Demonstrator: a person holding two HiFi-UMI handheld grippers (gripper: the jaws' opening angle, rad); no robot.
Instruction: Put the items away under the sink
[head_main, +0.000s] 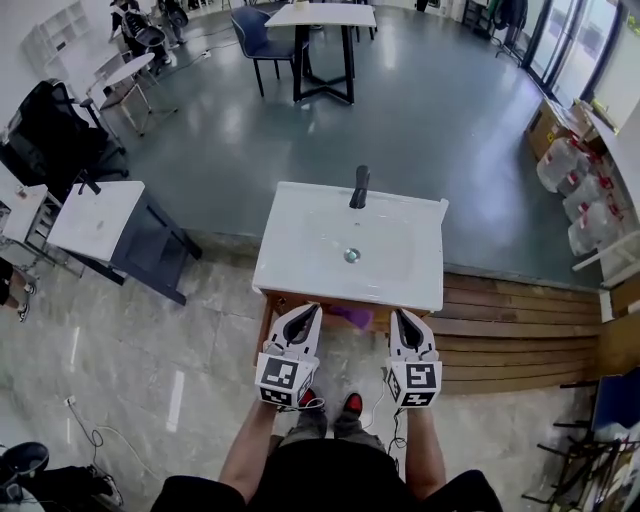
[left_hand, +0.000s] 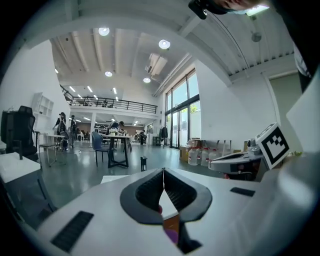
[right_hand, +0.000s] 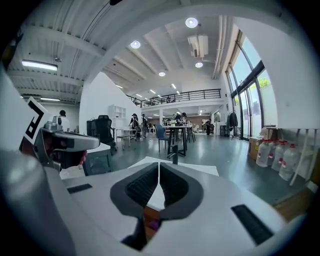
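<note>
A white side table (head_main: 95, 220) stood at nine o'clock of the sink (head_main: 300, 250). The left tool (head_main: 304, 316) hovered at the sink's seven o'clock edge, its jaws pressed together with nothing between them. A purple item (head_main: 352, 316) lay under the sink's front edge at six o'clock, between the two tools. The right tool (head_main: 402, 318) hovered at five o'clock, likewise closed and empty. Water jugs (head_main: 585, 195) stood on the floor at two o'clock.
</note>
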